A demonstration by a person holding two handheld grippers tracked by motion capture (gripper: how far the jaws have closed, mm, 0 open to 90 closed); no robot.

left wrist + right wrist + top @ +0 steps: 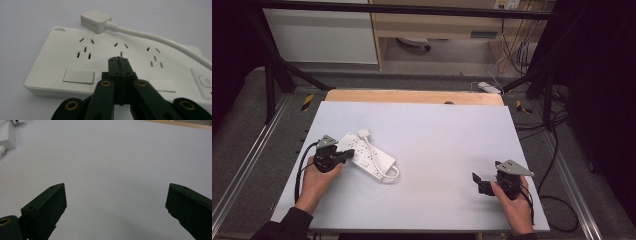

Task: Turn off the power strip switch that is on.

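Observation:
A white power strip (364, 155) lies on the left part of the table, its white plug (363, 133) resting by its far end and its cable (384, 167) looping along its right side. My left gripper (348, 155) is shut with nothing between its jaws, tips over the strip's near edge. In the left gripper view the closed tips (119, 60) point at the middle socket of the strip (65, 50), below the plug (96, 21) and cable (160, 41). My right gripper (478, 183) stands open at the right front; its jaws (115, 192) hold nothing.
The pale table top (447, 135) ends in a wooden strip (412, 96) at the far side. A black frame surrounds the table. Cables and another white power strip (489, 87) lie on the floor at the back right.

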